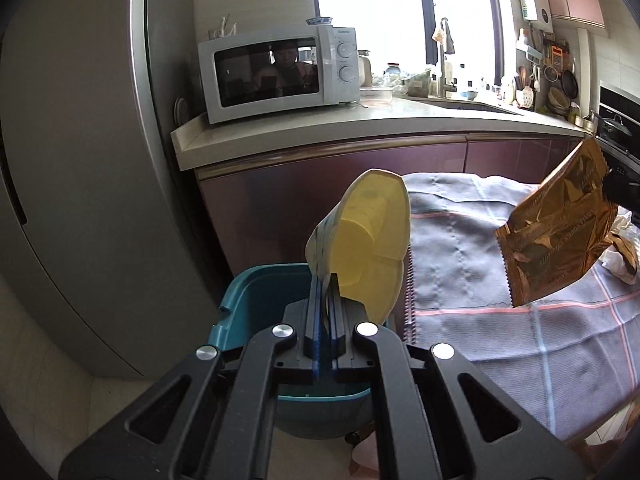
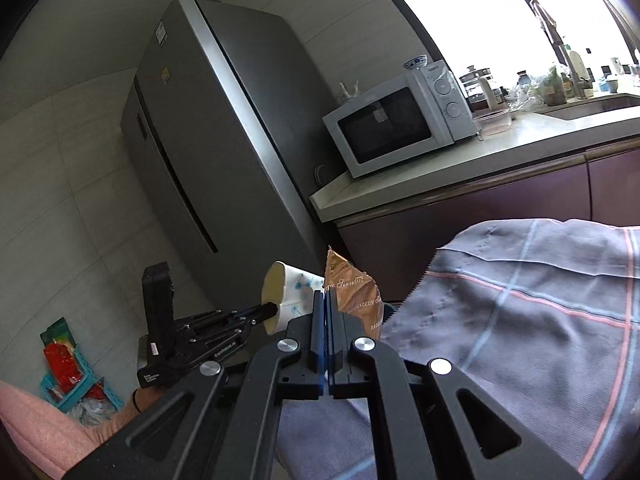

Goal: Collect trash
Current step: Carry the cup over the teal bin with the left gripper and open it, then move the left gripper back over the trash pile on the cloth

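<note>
My left gripper [image 1: 322, 280] is shut on the rim of a squashed paper cup [image 1: 368, 236], yellow inside and white with blue print outside. It hangs over a teal bin [image 1: 256, 304] on the floor beside the table. My right gripper [image 2: 325, 294] is shut on a golden-brown snack wrapper [image 2: 352, 292]. In the left wrist view that wrapper [image 1: 560, 232] hangs above the grey checked tablecloth [image 1: 500, 280]. In the right wrist view the left gripper [image 2: 268, 312] and the cup [image 2: 292, 292] sit just left of the wrapper.
A grey fridge [image 1: 80, 160] stands left of the bin. Behind it, a counter [image 1: 400, 120] carries a white microwave [image 1: 280, 68]. Crumpled white paper [image 1: 624, 248] lies at the table's right edge. A teal basket with red packets [image 2: 68, 364] sits on the floor.
</note>
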`<state>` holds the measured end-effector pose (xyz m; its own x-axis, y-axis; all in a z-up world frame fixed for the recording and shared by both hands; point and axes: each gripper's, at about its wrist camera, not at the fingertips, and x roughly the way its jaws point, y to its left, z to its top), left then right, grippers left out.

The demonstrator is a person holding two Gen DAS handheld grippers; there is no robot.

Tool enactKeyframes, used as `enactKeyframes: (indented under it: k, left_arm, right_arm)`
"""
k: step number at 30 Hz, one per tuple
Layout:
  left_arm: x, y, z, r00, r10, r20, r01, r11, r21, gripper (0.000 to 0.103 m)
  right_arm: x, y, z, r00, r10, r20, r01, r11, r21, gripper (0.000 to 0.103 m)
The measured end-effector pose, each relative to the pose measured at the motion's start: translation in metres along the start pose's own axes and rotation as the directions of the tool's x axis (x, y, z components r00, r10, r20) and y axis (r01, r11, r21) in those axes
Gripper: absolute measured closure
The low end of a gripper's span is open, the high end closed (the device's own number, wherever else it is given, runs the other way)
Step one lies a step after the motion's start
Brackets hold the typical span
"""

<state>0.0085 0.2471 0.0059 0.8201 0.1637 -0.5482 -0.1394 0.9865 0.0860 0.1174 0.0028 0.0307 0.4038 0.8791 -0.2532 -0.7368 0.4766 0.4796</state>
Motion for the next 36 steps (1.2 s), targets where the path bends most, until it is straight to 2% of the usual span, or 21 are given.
enactKeyframes:
  k: [5, 11, 13, 18, 24, 27, 32, 36]
  left_arm:
    - [0.025, 0.016, -0.006, 0.999, 0.027, -0.045, -0.027, 1.000, -0.011, 0.099]
    - [0.067, 0.027, -0.018, 0.992, 0.047, -0.119, -0.048, 0.999, -0.007, 0.099]
    - [0.081, 0.030, -0.023, 0.989, 0.056, -0.141, -0.057, 0.998, -0.004, 0.099]
    - [0.118, 0.034, -0.035, 0.977, 0.061, -0.207, -0.062, 0.998, 0.003, 0.099]
    - [0.154, 0.036, -0.050, 0.958, 0.064, -0.278, -0.062, 0.998, 0.013, 0.099]
    - [0.166, 0.039, -0.054, 0.951, 0.051, -0.306, -0.052, 0.999, 0.005, 0.096]
    - [0.175, 0.041, -0.059, 0.947, 0.056, -0.316, -0.061, 0.998, -0.004, 0.092]
    - [0.165, 0.040, -0.057, 0.956, 0.041, -0.289, -0.051, 0.998, -0.030, 0.090]
  right_arm:
    - [0.055, 0.012, 0.011, 0.994, 0.092, -0.066, -0.091, 0.996, 0.010, 0.103]
    - [0.123, 0.004, 0.008, 0.976, 0.112, -0.186, -0.101, 0.992, 0.070, 0.103]
    - [0.145, -0.003, 0.004, 0.965, 0.115, -0.237, -0.092, 0.990, 0.106, 0.103]
    - [0.193, -0.024, -0.012, 0.927, 0.069, -0.368, -0.011, 0.987, 0.159, 0.103]
    - [0.225, -0.030, -0.023, 0.873, 0.012, -0.487, 0.073, 0.985, 0.155, 0.100]
    - [0.229, -0.035, -0.026, 0.859, -0.016, -0.511, 0.111, 0.981, 0.157, 0.097]
    - [0.216, -0.039, -0.026, 0.870, -0.019, -0.492, 0.112, 0.981, 0.161, 0.093]
    - [0.200, -0.041, -0.026, 0.887, -0.036, -0.461, 0.112, 0.984, 0.139, 0.087]
